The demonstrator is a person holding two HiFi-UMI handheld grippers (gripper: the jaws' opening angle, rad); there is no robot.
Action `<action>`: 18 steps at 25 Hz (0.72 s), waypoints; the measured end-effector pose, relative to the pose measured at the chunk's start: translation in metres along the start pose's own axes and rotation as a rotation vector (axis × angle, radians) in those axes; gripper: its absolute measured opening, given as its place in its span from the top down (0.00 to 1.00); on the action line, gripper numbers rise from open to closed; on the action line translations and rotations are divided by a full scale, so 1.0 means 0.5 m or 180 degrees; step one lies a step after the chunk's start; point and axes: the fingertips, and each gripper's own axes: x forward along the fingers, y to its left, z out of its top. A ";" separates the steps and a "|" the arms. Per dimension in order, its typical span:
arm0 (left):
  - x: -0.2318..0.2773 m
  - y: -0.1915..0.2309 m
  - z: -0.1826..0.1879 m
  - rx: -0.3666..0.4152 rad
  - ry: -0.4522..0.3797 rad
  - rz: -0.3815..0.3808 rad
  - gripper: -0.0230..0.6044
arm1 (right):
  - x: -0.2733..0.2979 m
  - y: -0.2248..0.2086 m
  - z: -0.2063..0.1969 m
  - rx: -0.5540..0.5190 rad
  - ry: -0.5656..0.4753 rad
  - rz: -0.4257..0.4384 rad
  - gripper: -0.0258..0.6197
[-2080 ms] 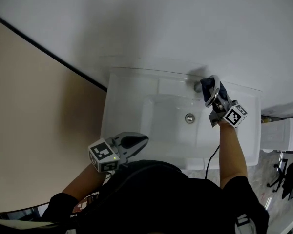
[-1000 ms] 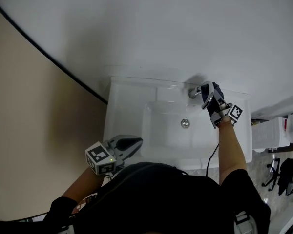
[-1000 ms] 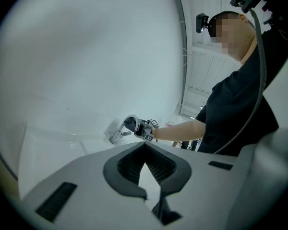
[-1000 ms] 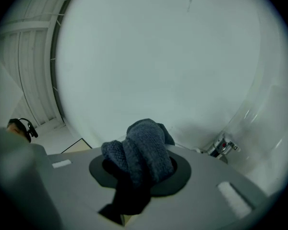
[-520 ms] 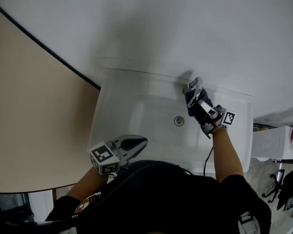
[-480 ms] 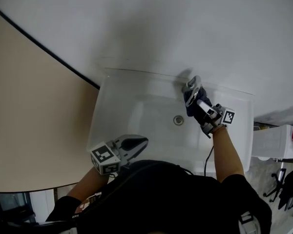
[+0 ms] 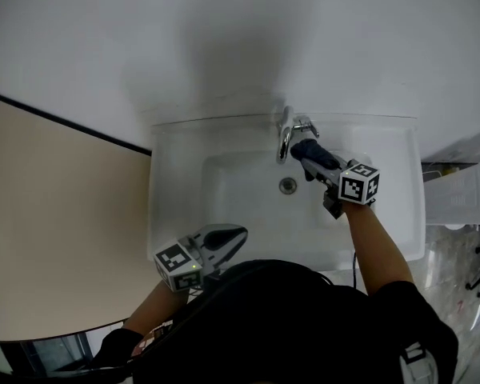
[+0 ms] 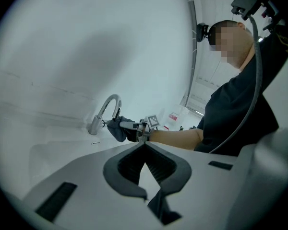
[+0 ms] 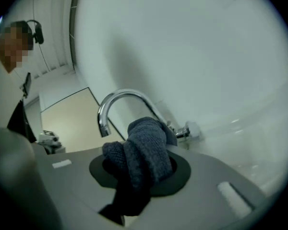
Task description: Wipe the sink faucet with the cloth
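While your right gripper [image 7: 304, 149] clamps the cloth [image 7: 317, 156] against the faucet [image 7: 283, 140], wiping looks underway, unfinished; left gripper [image 7: 238, 233] hangs closed, empty.

The bunched cloth [image 9: 144, 147] covers the jaw tips of the right gripper [image 9: 140, 172] and hides the lower neck of the faucet [image 9: 116, 99] behind it. Whether cloth and faucet touch is unclear. Nearer than the faucet, the front rim of the sink [image 7: 172, 214] disappears under the person's dark shirt [image 7: 304, 326]. Right of the faucet, a white container [image 7: 464, 202] is cut by the picture's edge.
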 end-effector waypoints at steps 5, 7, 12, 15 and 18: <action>-0.010 0.005 -0.009 0.0091 0.0193 0.0013 0.96 | 0.058 -0.034 0.085 -0.0245 -0.0507 -0.0705 0.81; -0.021 0.011 -0.012 0.0112 0.0203 0.0035 0.96 | 0.070 -0.037 0.113 -0.0355 -0.0639 -0.0853 0.81; -0.053 0.021 -0.003 0.0129 0.0178 0.0109 0.96 | 0.048 0.002 0.196 -0.0483 -0.0797 -0.0689 0.81; -0.068 0.021 0.008 0.0147 0.0149 0.0125 0.96 | 0.030 0.029 0.235 -0.0468 -0.0594 -0.0421 0.81; -0.073 0.027 0.009 0.0151 0.0154 0.0122 0.96 | 0.051 0.023 0.250 -0.0353 -0.0320 -0.0246 0.81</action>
